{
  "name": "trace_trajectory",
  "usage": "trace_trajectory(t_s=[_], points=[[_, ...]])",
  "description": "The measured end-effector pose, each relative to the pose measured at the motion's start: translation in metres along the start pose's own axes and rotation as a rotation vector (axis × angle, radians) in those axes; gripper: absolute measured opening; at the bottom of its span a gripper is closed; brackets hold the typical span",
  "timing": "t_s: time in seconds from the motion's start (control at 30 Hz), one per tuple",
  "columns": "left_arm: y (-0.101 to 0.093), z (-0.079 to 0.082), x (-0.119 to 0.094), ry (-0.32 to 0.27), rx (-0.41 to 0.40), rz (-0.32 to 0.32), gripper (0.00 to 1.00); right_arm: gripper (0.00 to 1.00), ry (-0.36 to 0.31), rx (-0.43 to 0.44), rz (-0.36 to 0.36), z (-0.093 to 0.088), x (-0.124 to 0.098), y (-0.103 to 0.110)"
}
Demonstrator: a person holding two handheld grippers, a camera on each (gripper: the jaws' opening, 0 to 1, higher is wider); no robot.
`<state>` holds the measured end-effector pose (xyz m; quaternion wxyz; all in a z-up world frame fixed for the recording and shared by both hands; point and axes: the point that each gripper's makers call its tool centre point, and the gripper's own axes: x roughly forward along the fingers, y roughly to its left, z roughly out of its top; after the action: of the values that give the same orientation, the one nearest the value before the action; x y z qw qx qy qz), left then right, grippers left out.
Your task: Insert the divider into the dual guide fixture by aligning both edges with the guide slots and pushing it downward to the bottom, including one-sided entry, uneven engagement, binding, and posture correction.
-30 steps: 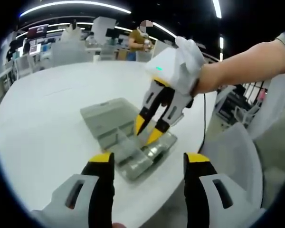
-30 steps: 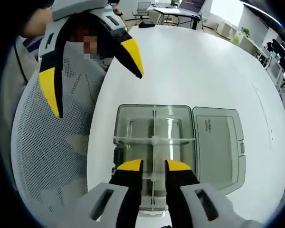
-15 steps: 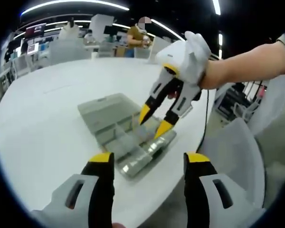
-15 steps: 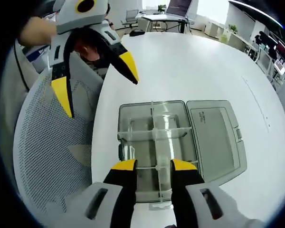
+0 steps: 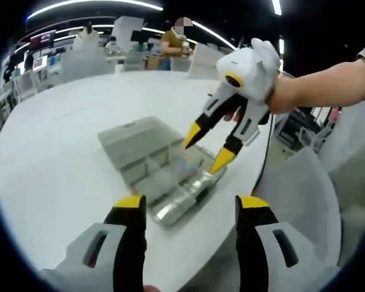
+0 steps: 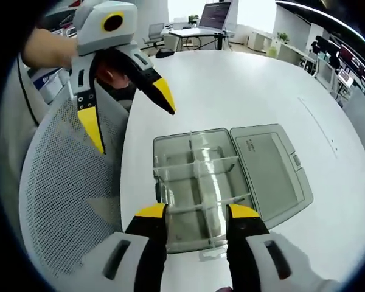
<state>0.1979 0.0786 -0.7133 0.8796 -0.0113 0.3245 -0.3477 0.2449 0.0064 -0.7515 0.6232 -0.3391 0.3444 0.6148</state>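
On the white counter a clear compartment box lies lid-open, dividers seated inside. Right claw hovers above it, spread, empty; left claw spread, off the counter's edge.

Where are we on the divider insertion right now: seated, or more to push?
Dividers stand inside the clear compartment box, its lid lying open on the white table; whether the last one is pushed fully down can't be judged. Nothing is in hand: the right gripper and left gripper are both open, above the box. Left: confirm seating.
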Motion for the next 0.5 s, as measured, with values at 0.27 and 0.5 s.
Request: trace_trajectory(t_s=[0.27, 0.5], points=[[0.001, -0.002, 0.001, 0.015, 0.006, 0.005, 0.58, 0.42, -0.046, 0.078, -0.032, -0.006, -0.008, 0.005], [0.0, -0.004, 0.002, 0.029, 0.006, 0.007, 0.6, 0.45, -0.088, 0.133, -0.063, -0.011, -0.016, 0.013]])
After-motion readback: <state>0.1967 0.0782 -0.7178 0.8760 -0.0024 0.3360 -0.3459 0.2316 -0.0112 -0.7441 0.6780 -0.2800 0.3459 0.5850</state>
